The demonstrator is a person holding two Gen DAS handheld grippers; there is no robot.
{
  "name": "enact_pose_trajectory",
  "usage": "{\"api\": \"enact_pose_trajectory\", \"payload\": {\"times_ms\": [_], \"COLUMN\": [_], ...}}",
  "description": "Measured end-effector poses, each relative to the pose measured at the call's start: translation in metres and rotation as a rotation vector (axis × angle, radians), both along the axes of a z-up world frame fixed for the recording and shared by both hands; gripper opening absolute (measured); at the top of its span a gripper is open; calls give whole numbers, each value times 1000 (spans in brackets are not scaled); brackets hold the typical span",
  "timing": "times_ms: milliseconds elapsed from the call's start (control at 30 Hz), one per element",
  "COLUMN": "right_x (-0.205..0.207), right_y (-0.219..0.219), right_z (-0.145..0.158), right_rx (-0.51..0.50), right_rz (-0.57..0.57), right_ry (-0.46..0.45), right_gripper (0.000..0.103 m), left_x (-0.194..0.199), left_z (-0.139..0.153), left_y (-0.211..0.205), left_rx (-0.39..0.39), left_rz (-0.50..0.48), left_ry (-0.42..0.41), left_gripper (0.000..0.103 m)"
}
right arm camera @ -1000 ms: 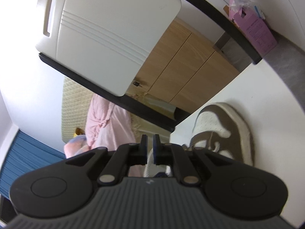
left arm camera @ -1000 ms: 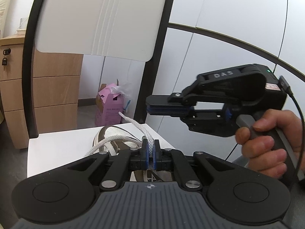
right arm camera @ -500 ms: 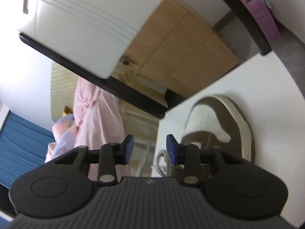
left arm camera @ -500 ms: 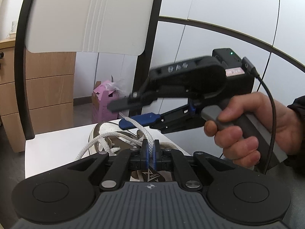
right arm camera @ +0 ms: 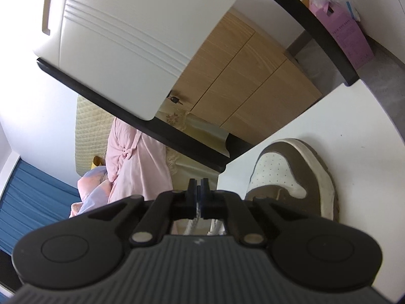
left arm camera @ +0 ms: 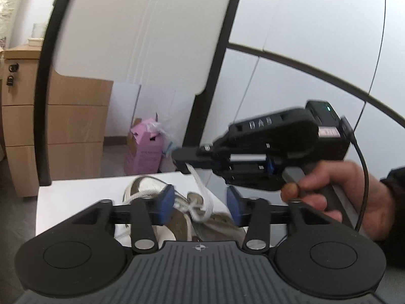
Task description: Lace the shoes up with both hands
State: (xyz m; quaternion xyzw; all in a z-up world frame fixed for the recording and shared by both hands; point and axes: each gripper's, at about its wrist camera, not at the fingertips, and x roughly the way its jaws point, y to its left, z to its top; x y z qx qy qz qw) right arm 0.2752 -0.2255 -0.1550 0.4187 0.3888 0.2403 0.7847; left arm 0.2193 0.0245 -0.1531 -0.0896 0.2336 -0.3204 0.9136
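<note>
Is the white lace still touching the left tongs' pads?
Apart. In the left wrist view the left tongs have just opened, and the lace runs up between the blue pads with gaps either side, into the shut right tongs.

Left wrist view: sits just behind its own blue-padded fingers, facing forward and slightly down, close over the brown-and-white sneaker on the white counter. Right wrist view: same low seat behind its own fingers, rolled, so the counter runs diagonally. Both share the sneaker, the counter, the pink cardboard box and the light wooden drawer cabinet.
</note>
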Motion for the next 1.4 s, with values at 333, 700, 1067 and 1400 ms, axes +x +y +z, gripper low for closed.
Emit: {"api": "enact_pose_trajectory", "payload": {"times_ms": [333,700,1067,1400], "right_x": [-7,-8,-30,-49], "right_y": [10,0,-6,31], "right_z": [-6,-4,30,23], "right_rx": [116,153,-210,-562], "right_rz": [71,67,45,170], "right_ry": [25,21,-89,-97], "right_gripper": [3,7,16,34], "left_x": [10,9,12,15], "left_z": [2,3,36,3], "left_y": [2,0,15,-38], "left_rx": [-29,-18,170,601], "left_rz": [57,43,46,-188], "left_ry": [8,-22,-181,-326], "left_gripper": [5,3,3,3]}}
